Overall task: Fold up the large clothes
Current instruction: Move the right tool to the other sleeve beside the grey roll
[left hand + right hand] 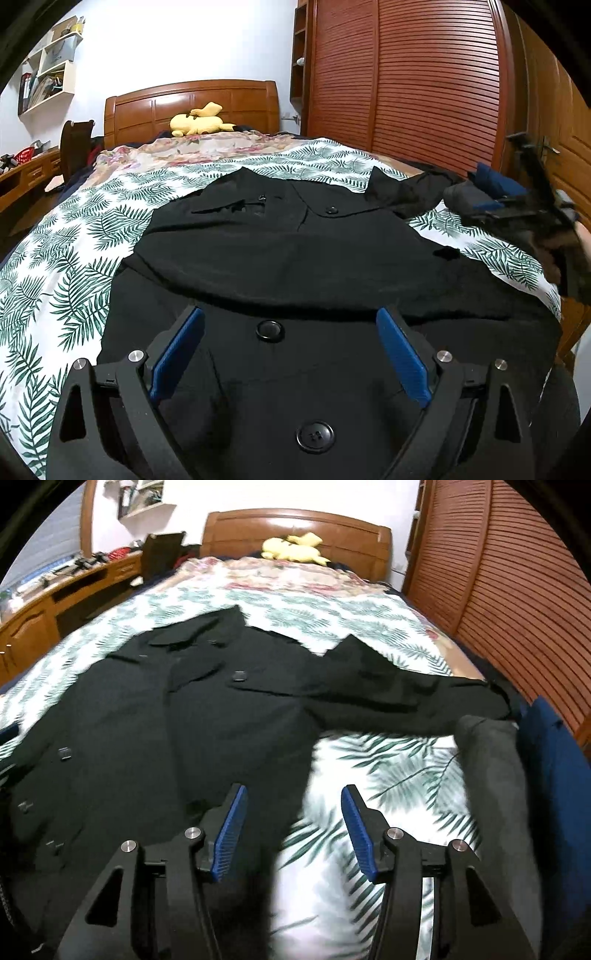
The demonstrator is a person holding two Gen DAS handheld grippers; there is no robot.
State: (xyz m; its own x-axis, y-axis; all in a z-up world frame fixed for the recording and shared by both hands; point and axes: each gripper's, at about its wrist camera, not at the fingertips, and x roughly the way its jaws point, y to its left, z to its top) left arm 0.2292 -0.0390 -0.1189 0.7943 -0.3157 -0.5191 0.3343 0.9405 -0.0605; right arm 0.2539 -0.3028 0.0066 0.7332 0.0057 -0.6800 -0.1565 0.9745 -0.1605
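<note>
Black coat spread flat across bed, leaf-print cover beneath, one sleeve stretched toward wardrobe. One grey folded garment and one blue garment at bed edge beside sleeve. One yellow plush by headboard. Wooden counter along left wall, cluttered. Left gripper fingers spread wide above coat front, nothing gripped. Right gripper fingers parted over coat edge and cover, gripping nothing.
</note>
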